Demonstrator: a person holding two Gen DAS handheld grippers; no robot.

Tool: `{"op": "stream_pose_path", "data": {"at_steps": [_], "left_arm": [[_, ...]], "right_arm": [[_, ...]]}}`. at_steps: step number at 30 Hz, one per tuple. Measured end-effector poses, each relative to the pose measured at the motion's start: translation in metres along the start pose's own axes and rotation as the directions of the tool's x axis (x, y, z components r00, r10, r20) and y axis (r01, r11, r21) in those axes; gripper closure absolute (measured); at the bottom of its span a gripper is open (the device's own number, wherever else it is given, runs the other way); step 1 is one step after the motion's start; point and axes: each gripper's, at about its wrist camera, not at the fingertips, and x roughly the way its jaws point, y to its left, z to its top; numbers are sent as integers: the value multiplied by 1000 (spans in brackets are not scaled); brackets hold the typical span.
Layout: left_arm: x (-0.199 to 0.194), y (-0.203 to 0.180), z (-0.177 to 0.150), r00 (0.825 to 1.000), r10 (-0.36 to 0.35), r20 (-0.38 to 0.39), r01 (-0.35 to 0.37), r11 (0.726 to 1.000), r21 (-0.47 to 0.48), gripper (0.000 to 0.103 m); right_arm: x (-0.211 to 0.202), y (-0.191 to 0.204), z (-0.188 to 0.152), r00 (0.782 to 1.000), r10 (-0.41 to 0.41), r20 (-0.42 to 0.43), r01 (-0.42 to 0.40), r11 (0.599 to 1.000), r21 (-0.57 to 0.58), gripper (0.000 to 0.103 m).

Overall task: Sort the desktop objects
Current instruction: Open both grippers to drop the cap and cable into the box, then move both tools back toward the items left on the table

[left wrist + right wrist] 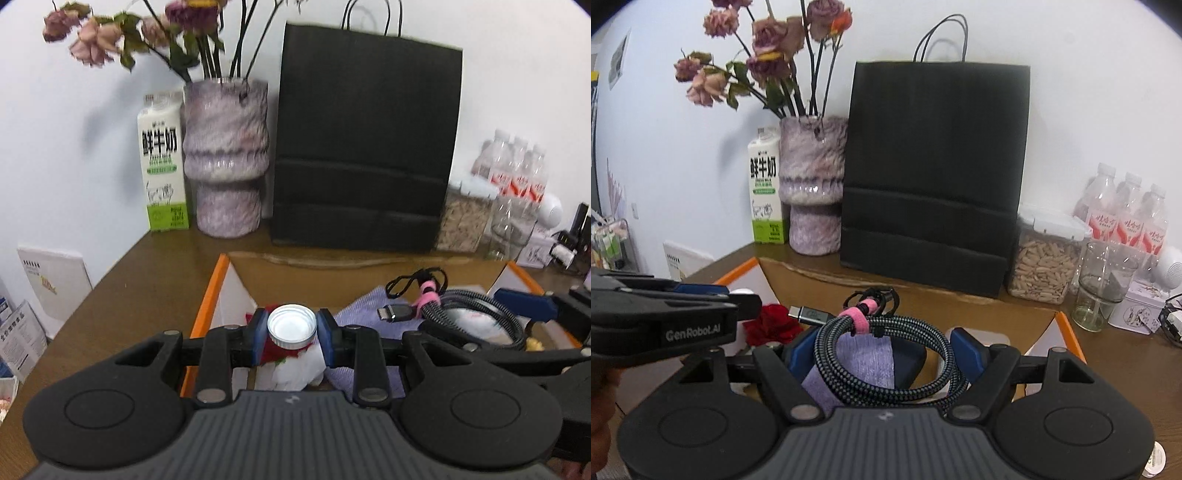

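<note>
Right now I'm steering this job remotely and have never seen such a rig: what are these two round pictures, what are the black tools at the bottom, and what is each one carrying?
There is no robot arm. A person holds a two-finger tool in each hand, and each tool carries a fisheye camera looking forward along its fingers, hence the round, bent pictures.

In the left wrist view, the left tool pinches a white bottle cap between its blue pads. In the right wrist view, the right tool grips a coiled braided cable bound with a pink strap; the left tool shows at that picture's left edge.

Both hang over an open cardboard box with orange edges, already holding purple cloth and something red. Behind it on the brown desk stand a milk carton, a vase of dried roses, a black paper bag, a jar of seeds, a glass and water bottles.
</note>
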Motion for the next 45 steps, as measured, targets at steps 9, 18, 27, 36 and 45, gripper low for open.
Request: {"op": "stream_pose_path", "data": {"at_steps": [9, 18, 27, 36, 45], "left_arm": [[-1, 2, -4, 999, 43, -5, -43, 999, -4, 35], [-9, 4, 2, 998, 67, 20, -67, 998, -16, 0], [-15, 3, 3, 996, 77, 37, -77, 997, -11, 0], [-47, 6, 0, 994, 84, 65, -84, 996, -14, 0], [-96, 15, -10, 989, 101, 110, -100, 995, -15, 0]], "right_arm": [[4, -8, 0, 998, -2, -61, 4, 999, 44, 10], [-2, -36, 4, 997, 29, -73, -17, 986, 166, 0], [-8, -32, 6, 998, 35, -61, -25, 988, 149, 0], [-38, -20, 6, 999, 44, -16, -41, 991, 126, 0], [-84, -7, -1, 999, 47, 12, -49, 992, 113, 0]]}}
